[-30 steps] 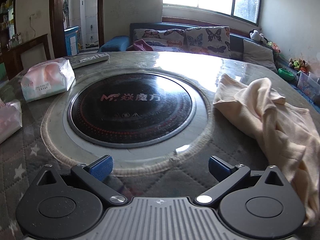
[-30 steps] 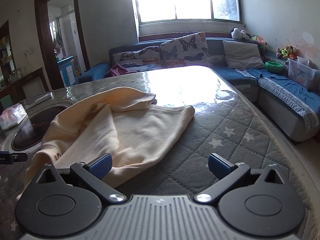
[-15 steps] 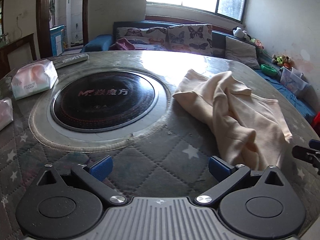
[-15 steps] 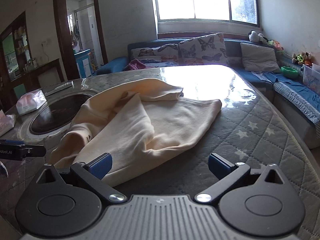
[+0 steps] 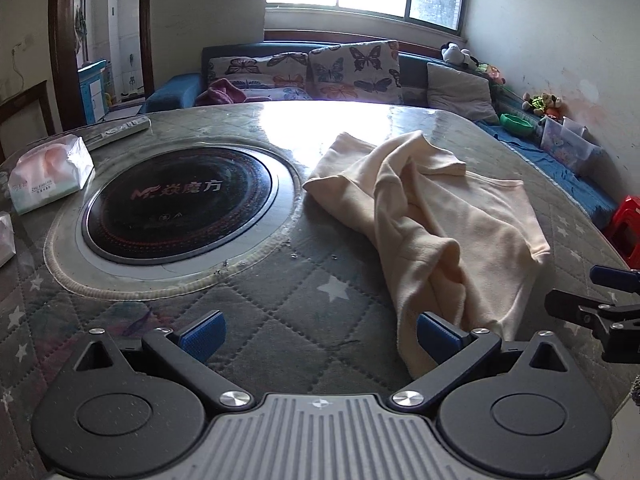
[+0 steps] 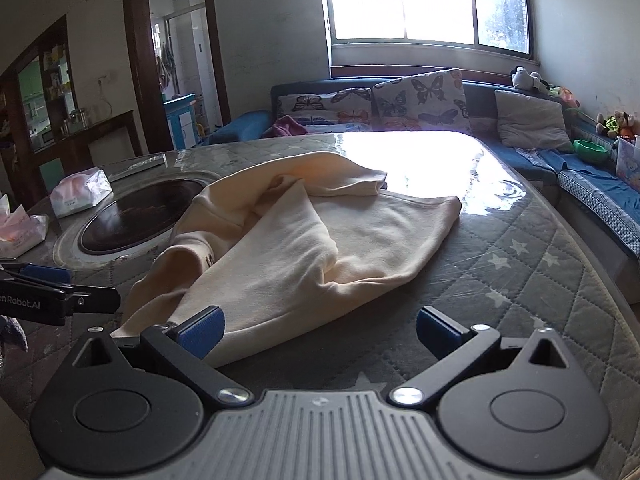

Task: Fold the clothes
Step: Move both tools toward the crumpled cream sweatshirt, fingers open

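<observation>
Both grippers have swung toward the shirt, crumpled on the table beside the cooktop. Left gripper and right gripper gape wide, empty. Pinching bunched layers could drag the whole heap.

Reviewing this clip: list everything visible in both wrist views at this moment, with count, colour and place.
garment: one, cream, crumpled on the table's right half
table: one, grey quilted star cover
cooktop: one, black round, set in the table's left half
tissue packs: two, pink and white, at the table's left edge
remote: one, pale, far left of table
sofa: one, blue, behind and right of the table
butterfly cushions: two, on the sofa
grey cushion: one, on the sofa
bowl: one, green, on the sofa
stool: one, red, right
left tongs: open, near the garment's hem
right tongs: open, over the hem
</observation>
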Motion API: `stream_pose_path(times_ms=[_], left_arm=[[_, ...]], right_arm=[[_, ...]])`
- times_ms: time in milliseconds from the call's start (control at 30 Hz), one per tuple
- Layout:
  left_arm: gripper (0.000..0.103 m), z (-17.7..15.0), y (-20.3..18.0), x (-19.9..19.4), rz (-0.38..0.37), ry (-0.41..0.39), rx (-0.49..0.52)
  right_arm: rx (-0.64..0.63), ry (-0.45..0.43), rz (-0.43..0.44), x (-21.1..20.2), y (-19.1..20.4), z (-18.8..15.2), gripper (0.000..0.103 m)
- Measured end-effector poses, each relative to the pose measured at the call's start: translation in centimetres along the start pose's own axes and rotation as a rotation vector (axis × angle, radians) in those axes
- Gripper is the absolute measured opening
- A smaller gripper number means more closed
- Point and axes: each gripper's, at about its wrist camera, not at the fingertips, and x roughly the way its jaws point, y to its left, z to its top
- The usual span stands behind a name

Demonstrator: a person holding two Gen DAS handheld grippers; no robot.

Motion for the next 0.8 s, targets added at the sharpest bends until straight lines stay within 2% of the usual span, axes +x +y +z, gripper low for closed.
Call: stream_pose_path(times_ms=[800], left_arm=[[0.103,1.0,-1.4,0.1,-0.028,0.012,0.02]], right_arm=[[-0.001,0.006,0.01,0.4,0.6,0.8,0.103]])
